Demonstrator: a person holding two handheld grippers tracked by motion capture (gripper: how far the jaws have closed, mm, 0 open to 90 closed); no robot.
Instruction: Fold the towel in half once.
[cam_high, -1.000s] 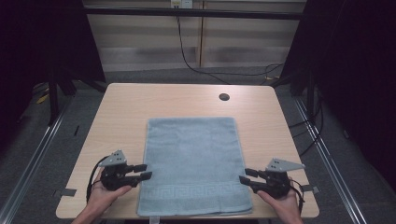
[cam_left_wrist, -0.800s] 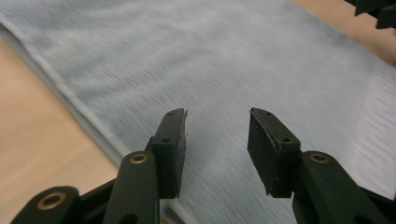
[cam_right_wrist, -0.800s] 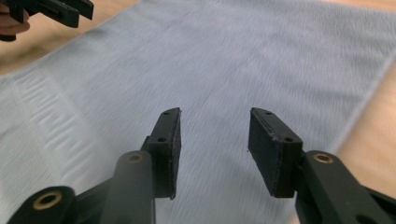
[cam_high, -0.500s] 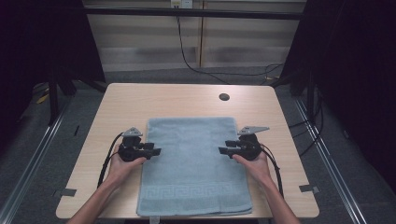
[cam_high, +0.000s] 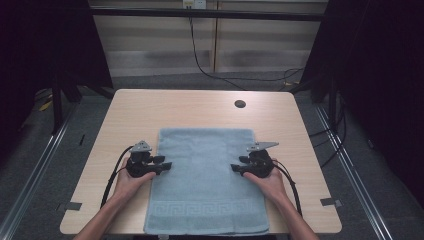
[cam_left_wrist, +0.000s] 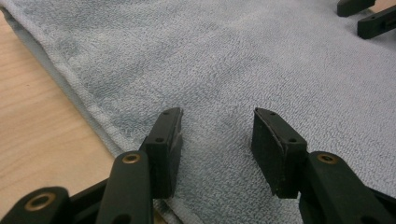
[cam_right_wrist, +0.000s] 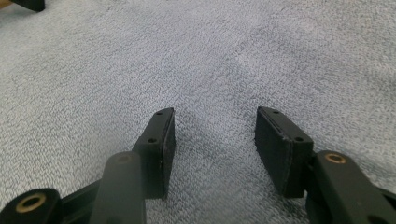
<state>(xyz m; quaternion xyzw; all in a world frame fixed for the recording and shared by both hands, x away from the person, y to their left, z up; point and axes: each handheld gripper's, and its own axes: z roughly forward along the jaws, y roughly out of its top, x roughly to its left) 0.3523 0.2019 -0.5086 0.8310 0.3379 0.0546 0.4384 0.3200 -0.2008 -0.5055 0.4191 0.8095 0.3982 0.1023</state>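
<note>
- A pale blue terry-cloth towel (cam_high: 207, 180) with a woven key-pattern band near its close end is seen lying flat on the light wooden table (cam_high: 190, 107), between the two tools.
- The left gripper (cam_high: 165, 162) is held over the towel's left edge with its jaws spread wide and nothing between them; the hemmed edge (cam_left_wrist: 93, 109) runs just outside its left jaw.
- The right gripper (cam_high: 237, 166) is held over the opposite edge, jaws equally wide and empty, with only cloth beneath them (cam_right_wrist: 212, 126).
- The towel is judged soft, light and limp: it will sag and fold when lifted, and is neither fragile nor slippery.
- A hold is best taken at the hemmed edges, where the thicker cloth can be pinched, both sides together so the fold stays even.
</note>
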